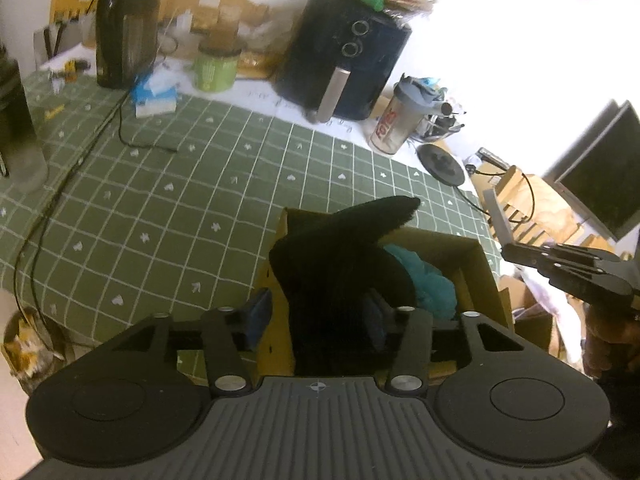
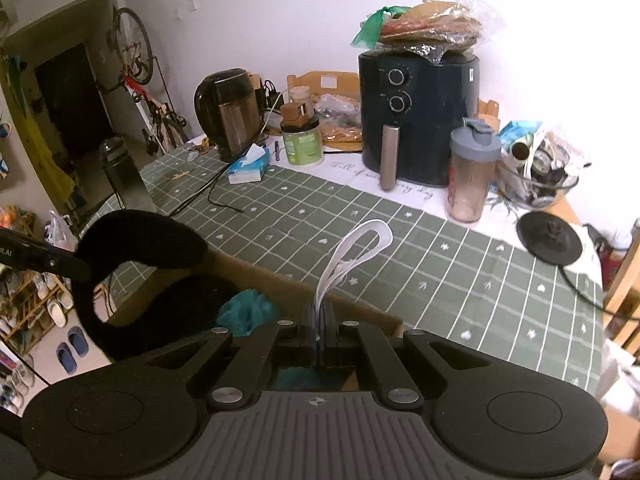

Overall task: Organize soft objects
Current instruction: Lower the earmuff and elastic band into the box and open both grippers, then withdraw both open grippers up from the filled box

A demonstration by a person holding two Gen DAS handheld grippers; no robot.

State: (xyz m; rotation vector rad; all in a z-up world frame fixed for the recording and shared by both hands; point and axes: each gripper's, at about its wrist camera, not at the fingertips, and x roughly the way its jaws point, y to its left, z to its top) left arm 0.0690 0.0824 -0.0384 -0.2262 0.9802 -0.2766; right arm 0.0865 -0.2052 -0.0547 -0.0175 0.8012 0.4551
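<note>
A black knitted soft item hangs between the jaws of my left gripper, over an open cardboard box on the green checked tablecloth. The left pad stands clear of it, so the jaws are open. A teal cloth lies inside the box. In the right wrist view the black item curves down from the left gripper into the box, beside the teal cloth. My right gripper is shut on a thin white strap that loops upward. It also shows in the left wrist view, right of the box.
At the back of the table stand a black air fryer, a kettle, a green jar, a tissue pack and a shaker bottle. The kettle base and cables lie on the cloth. A dark bottle stands at the left edge.
</note>
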